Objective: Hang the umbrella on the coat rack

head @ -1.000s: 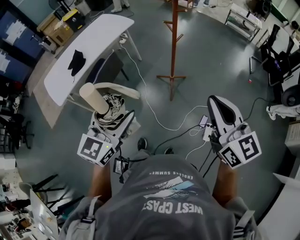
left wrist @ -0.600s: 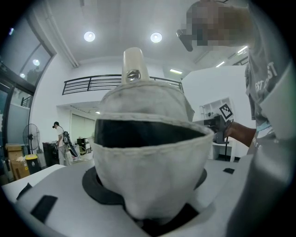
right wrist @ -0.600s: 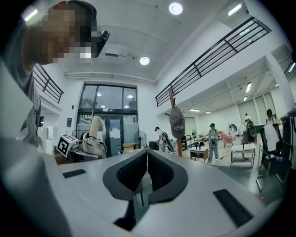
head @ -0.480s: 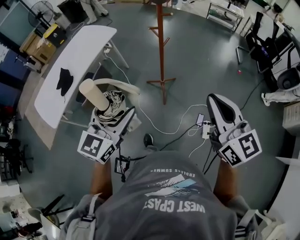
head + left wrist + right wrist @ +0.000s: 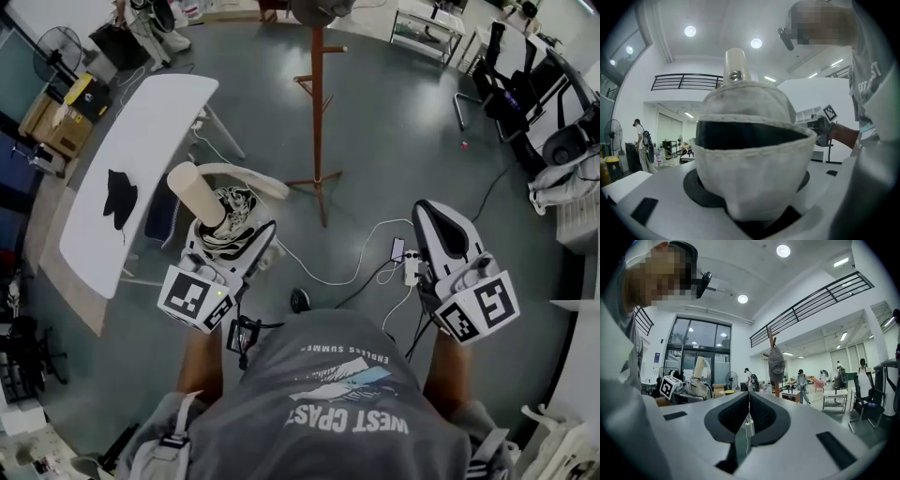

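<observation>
My left gripper (image 5: 228,232) is shut on a folded patterned umbrella (image 5: 225,208), whose cream handle (image 5: 194,191) sticks up and to the left. In the left gripper view the umbrella's pale fabric (image 5: 750,154) fills the space between the jaws, with the handle (image 5: 736,65) above it. The brown wooden coat rack (image 5: 317,103) stands on the grey floor ahead, between the two grippers. In the right gripper view the coat rack (image 5: 776,389) stands far off, with a grey cap (image 5: 776,364) hanging on it. My right gripper (image 5: 441,228) is shut with nothing in it, its pads (image 5: 749,408) closed together.
A white table (image 5: 141,141) with a black cloth (image 5: 120,193) stands at the left. White and black cables (image 5: 361,267) trail over the floor near my feet. Chairs (image 5: 511,70) and a shelf are at the far right, and a fan (image 5: 54,49) at the far left. Several people stand far off.
The coat rack and the table have slid down and left in the head view, so they are closer. Both grippers keep their hold and their spacing.
</observation>
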{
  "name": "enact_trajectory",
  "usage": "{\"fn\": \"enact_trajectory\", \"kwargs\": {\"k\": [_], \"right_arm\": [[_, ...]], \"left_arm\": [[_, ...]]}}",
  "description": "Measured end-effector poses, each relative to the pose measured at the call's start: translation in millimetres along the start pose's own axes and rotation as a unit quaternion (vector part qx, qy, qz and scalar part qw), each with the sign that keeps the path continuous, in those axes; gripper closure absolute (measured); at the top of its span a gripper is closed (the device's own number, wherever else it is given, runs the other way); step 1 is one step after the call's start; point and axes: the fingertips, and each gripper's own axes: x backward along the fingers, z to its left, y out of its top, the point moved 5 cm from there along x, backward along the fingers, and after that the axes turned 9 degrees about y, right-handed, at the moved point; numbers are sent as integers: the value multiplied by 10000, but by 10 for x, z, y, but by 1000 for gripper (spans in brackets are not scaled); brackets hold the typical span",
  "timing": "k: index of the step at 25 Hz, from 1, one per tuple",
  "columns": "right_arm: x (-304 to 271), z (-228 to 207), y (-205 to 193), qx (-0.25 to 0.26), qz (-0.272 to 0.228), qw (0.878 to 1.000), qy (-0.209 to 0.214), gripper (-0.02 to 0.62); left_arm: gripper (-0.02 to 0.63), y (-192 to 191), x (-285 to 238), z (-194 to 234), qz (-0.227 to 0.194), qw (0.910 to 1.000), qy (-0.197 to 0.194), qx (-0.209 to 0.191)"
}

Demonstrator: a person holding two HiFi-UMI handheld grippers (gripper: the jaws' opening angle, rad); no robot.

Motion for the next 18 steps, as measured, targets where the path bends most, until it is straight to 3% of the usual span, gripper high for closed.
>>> {"fn": "enact_trajectory", "kwargs": {"k": [13,18], "right_arm": [[-554,155,73,139,84,9989,-430,568],[-678,182,46,144,215,9989,-397,568]], "left_arm": [[301,-67,-231,645,-127,9989,-450,90],[301,-112,-279,734,-120,9987,-481,125]]}}
